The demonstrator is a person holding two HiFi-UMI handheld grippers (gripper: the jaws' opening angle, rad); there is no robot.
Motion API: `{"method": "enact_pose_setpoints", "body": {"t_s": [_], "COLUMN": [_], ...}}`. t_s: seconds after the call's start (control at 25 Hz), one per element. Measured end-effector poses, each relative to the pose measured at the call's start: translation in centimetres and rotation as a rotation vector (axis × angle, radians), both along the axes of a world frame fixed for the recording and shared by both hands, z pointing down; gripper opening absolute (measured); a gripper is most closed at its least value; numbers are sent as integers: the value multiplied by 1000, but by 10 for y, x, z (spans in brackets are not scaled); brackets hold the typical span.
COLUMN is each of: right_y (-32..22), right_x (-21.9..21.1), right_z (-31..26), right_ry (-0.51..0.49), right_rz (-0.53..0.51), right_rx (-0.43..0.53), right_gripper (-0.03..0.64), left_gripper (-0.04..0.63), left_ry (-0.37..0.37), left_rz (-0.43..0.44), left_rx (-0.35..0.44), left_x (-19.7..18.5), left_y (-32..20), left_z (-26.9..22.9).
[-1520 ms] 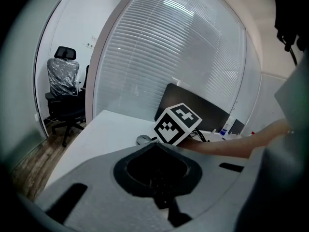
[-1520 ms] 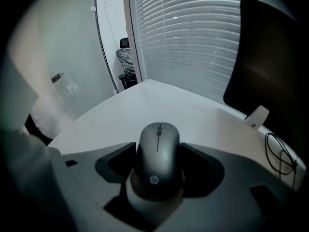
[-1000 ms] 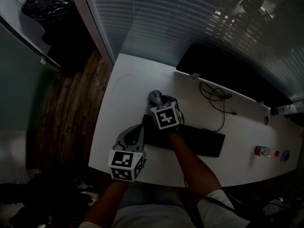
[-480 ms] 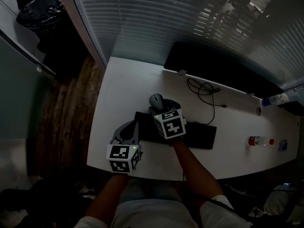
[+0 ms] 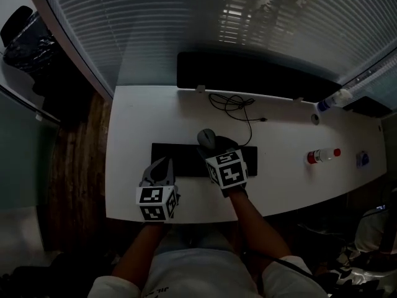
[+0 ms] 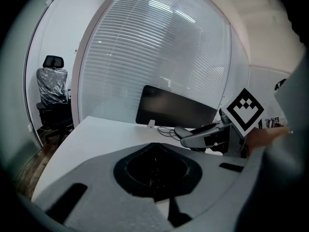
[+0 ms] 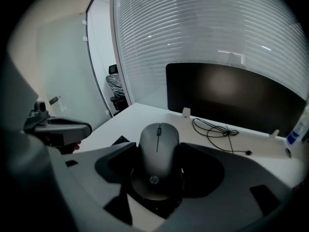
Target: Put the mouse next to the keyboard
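White desk (image 5: 133,120), monitor (image 5: 248,73) at the back, keyboard (image 5: 180,159) in front of me; my left gripper (image 5: 162,164) is closed on nothing, right gripper (image 7: 159,166) is clamping the mouse (image 7: 158,149) over the keyboard's far edge

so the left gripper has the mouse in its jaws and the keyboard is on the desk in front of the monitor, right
Wrong gripper. The mouse sits in the jaws of the right gripper, as the right gripper view shows; the left gripper holds nothing. The keyboard does lie on the desk in front of the monitor.
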State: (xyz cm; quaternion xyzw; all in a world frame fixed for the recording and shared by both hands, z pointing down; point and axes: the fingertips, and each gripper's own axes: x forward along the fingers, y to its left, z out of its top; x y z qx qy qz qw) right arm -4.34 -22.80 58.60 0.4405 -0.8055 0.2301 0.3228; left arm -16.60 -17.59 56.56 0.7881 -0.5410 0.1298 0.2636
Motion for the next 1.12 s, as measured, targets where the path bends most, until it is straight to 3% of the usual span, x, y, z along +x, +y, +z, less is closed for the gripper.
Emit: {"method": "enact_pose_setpoints", "body": {"t_s": [0.56,1.12], "right_y": [78,115], "right_x": [137,280], "right_z": [6,30], "right_ry": [-2,40], "right_rz": [218,385], "right_rx": [-27,-72], "right_gripper": [288,288], "left_gripper": [5,5], "left_ry": [-25,-24], "left_rz": [106,222], "left_rx": [-11,-19], "left_x": [83,186], "left_y": [53,74], "left_z": [-1,-4]}}
